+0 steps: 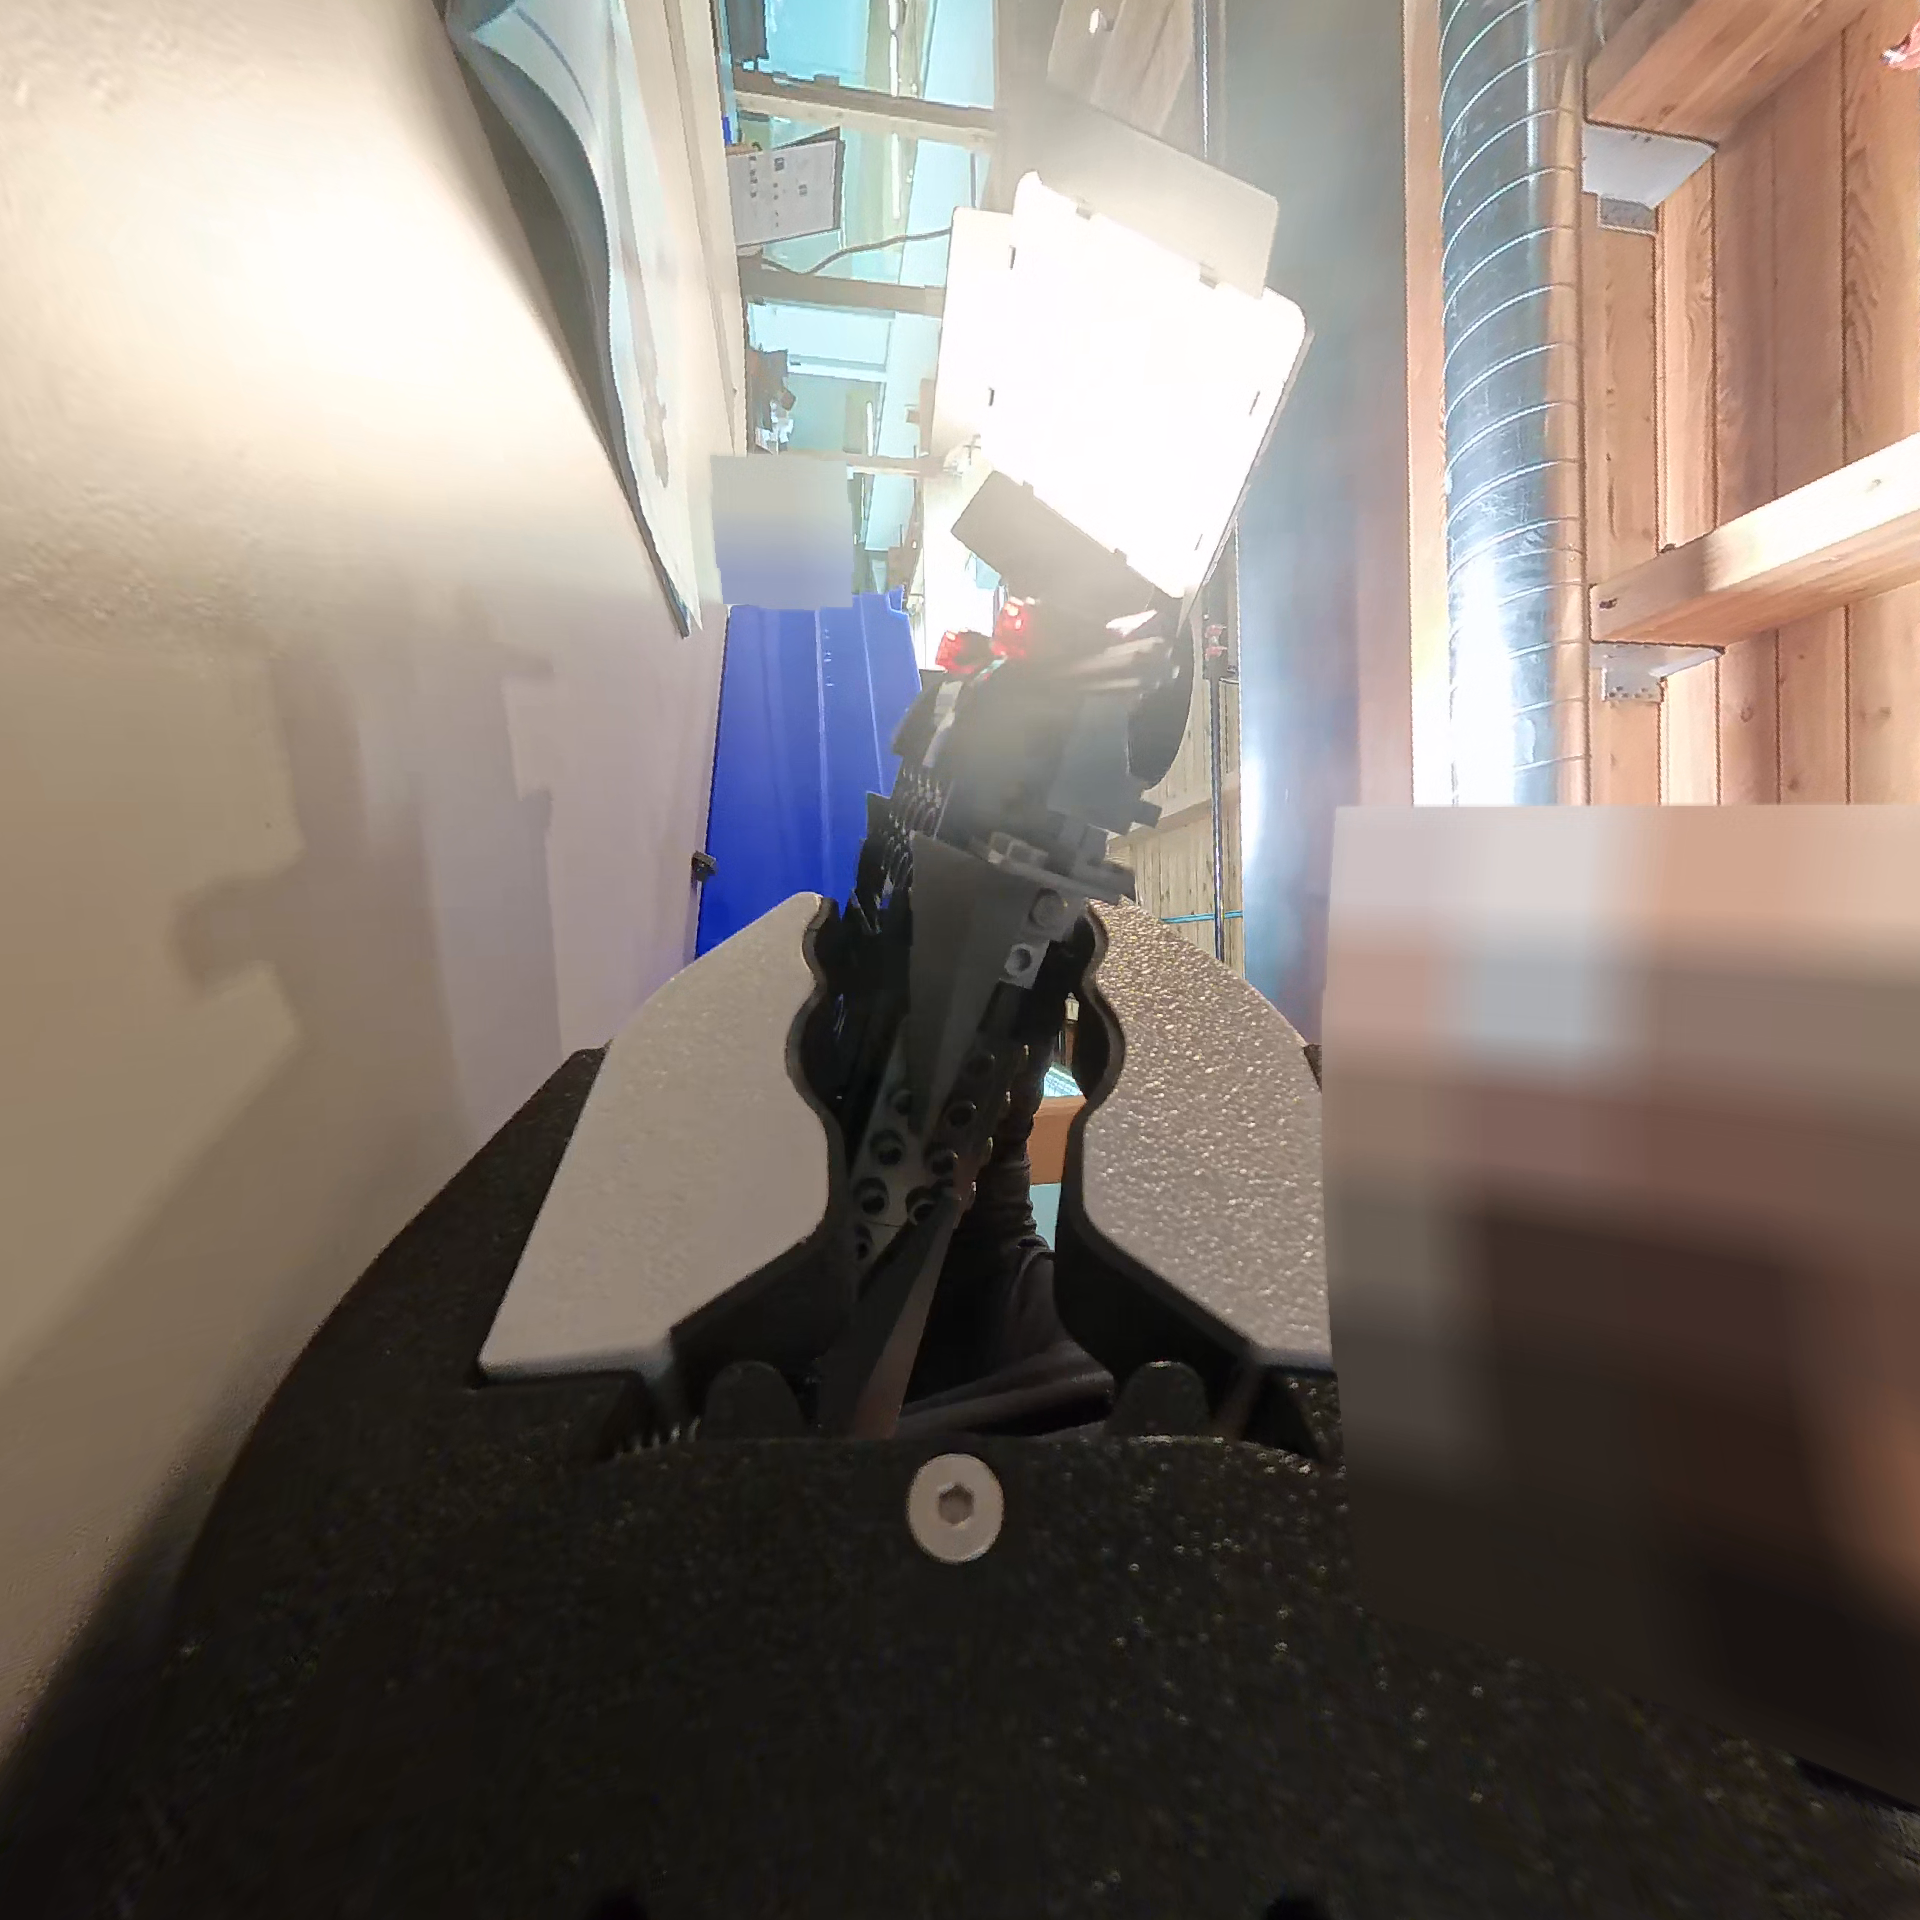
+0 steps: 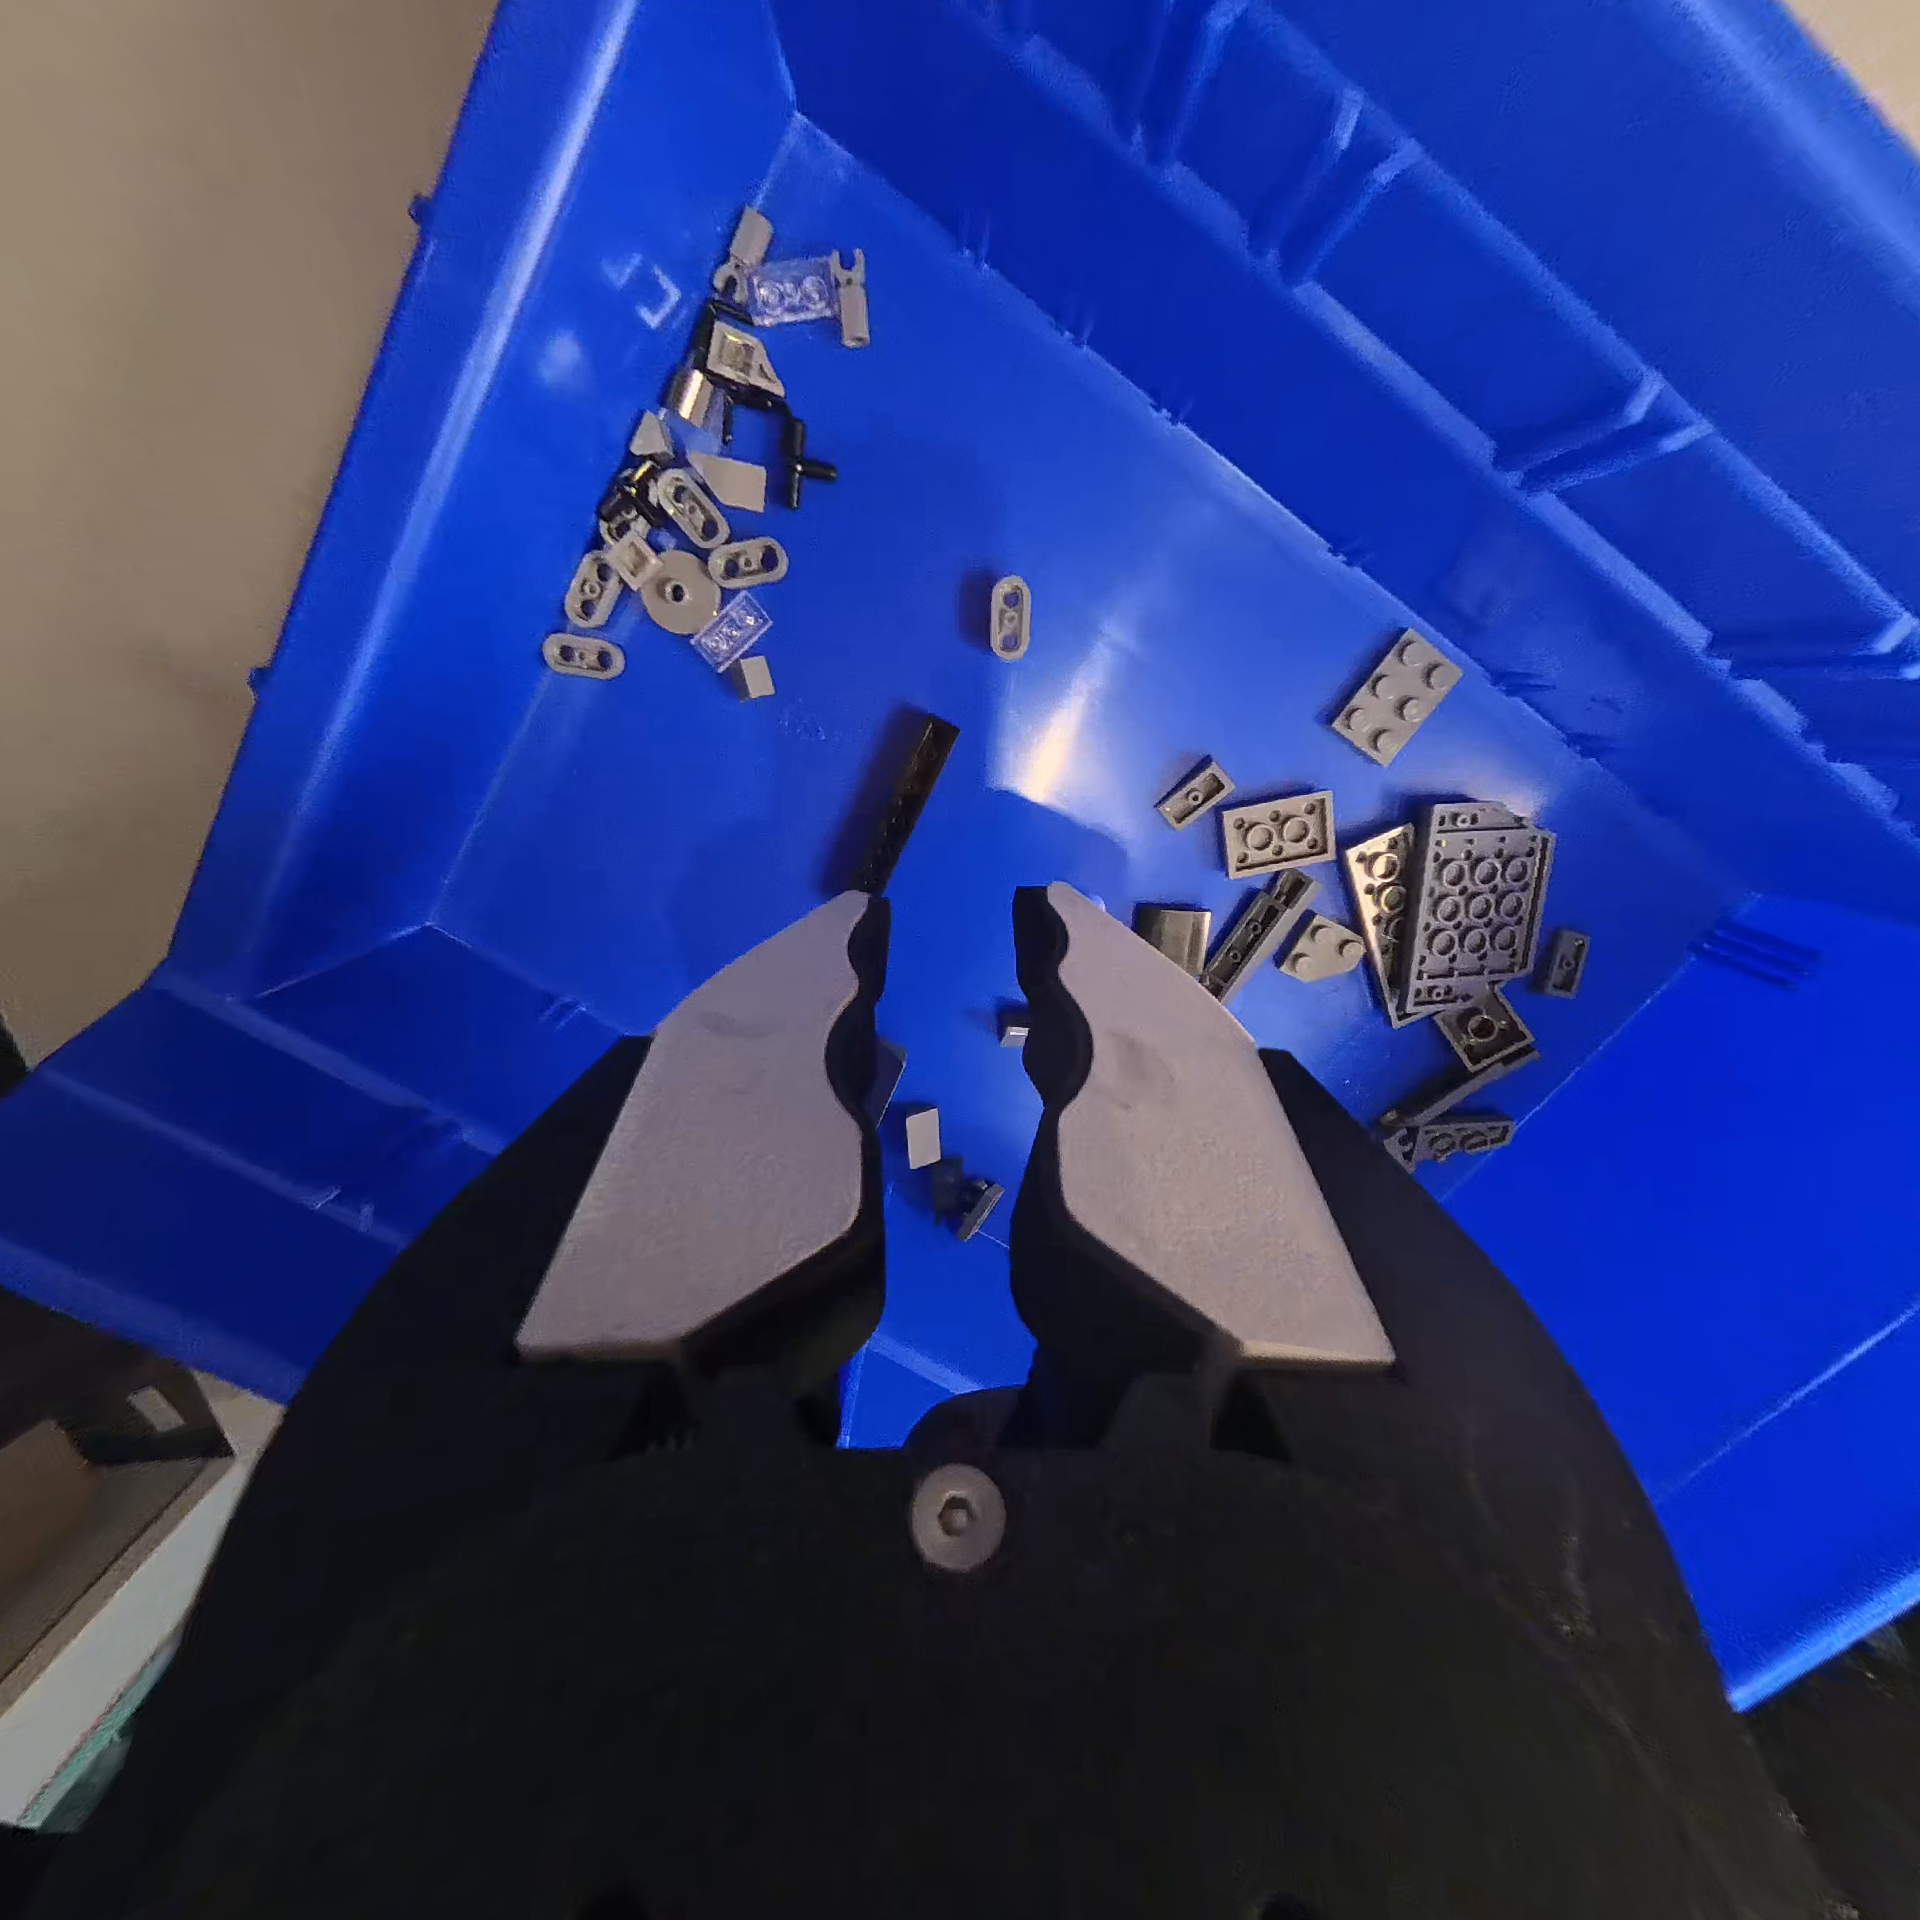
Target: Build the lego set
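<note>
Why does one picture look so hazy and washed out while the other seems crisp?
Left wrist view: a bright light panel shines into the lens, spreading glare and haze over the dark brick model held between the fingers. Right wrist view: even light, sharp loose grey bricks, only small shiny reflections on the blue bin floor.

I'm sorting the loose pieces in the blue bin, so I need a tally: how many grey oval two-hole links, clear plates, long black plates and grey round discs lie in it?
Grey oval two-hole links: 5
Clear plates: 2
Long black plates: 1
Grey round discs: 1
Total: 9
</note>
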Tool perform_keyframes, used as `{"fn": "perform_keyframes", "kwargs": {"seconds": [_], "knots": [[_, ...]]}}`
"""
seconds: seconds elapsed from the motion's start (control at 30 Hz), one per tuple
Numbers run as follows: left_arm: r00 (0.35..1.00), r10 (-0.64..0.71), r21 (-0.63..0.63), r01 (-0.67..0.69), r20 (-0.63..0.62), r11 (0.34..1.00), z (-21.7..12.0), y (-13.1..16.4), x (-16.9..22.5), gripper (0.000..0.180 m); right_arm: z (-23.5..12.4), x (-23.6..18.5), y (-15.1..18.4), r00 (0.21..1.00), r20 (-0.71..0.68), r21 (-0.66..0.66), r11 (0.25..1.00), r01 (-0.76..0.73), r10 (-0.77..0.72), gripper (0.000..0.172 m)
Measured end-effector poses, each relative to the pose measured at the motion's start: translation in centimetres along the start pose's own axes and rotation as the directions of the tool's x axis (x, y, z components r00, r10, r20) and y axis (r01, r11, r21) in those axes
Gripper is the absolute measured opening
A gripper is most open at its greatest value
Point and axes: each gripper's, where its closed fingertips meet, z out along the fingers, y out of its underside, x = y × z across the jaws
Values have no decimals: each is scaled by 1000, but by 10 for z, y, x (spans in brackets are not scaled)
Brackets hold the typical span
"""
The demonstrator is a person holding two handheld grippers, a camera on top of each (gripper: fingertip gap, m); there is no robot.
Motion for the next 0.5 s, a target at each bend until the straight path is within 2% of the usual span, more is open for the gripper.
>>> {"fn": "perform_keyframes", "kwargs": {"seconds": [0.13, 0.3, 0.5], "knots": [[1000, -3, -4, 3, 3, 1000, 3, 0, -2, 43, -3, 7, 11, 1000, -31, -50, 999, -4, 2, 25], [1000, -3, 1, 3, 13, 1000, 3, -3, -5, 43, -23, 26, 28, 994, -82, -22, 997, -71, 69, 24], [1000, 3, 3, -3, 22, 1000, 6, -7, -6, 43, -28, 40, 49, 985, -124, -35, 992, -122, 117, 24]]}}
